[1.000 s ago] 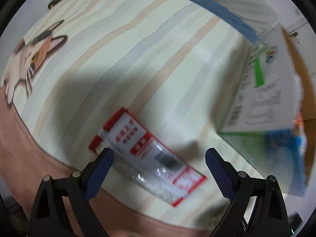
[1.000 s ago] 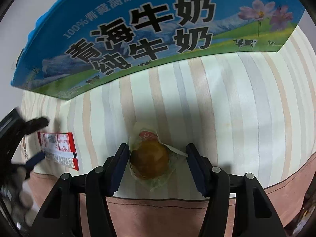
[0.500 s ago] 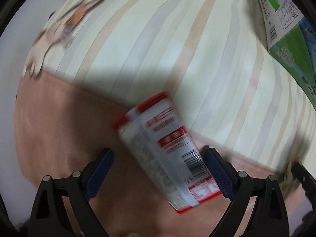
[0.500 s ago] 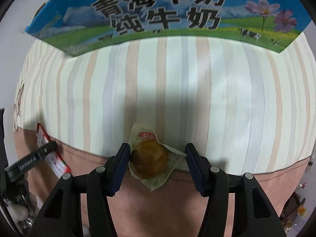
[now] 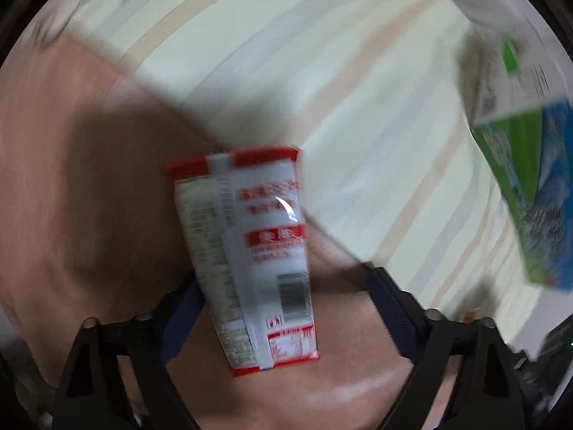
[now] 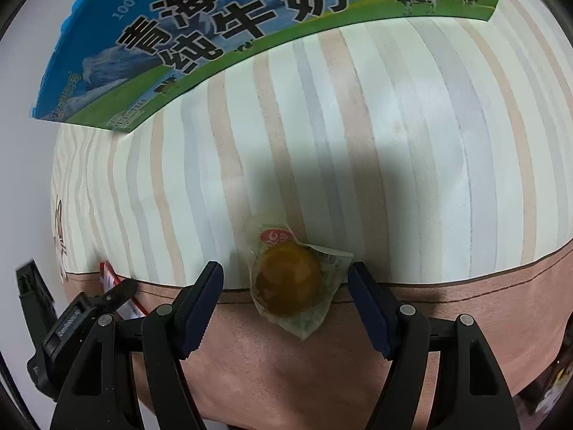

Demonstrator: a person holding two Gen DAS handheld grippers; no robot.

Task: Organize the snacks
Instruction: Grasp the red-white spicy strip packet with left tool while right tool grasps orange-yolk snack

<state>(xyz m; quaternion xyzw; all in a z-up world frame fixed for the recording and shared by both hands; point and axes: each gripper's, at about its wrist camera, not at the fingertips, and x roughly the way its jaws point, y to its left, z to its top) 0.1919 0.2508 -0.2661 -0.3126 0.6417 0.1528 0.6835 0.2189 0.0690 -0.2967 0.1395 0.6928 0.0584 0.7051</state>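
Observation:
A red and white snack packet (image 5: 250, 251) lies on the bed cover between the spread fingers of my left gripper (image 5: 286, 319); the view is blurred and I cannot tell whether a pad touches it. Its red edge shows in the right wrist view (image 6: 111, 279) beside the left gripper (image 6: 82, 319). A round yellow-brown pastry in a clear wrapper (image 6: 290, 281) lies between the open fingers of my right gripper (image 6: 286, 304), at the seam between stripes and pink border. The milk carton box (image 6: 222, 32) stands behind; it also shows in the left wrist view (image 5: 530, 179).
The striped bed cover (image 6: 394, 143) spreads between the snacks and the box. Its pink border (image 6: 465, 308) runs along the near edge. A cat print (image 6: 61, 229) sits at the cover's left side.
The left wrist view has swung, so the packet now lies nearly lengthwise between the fingers and mostly over the pink border. The right gripper has drawn back slightly, with the pastry still between its fingers.

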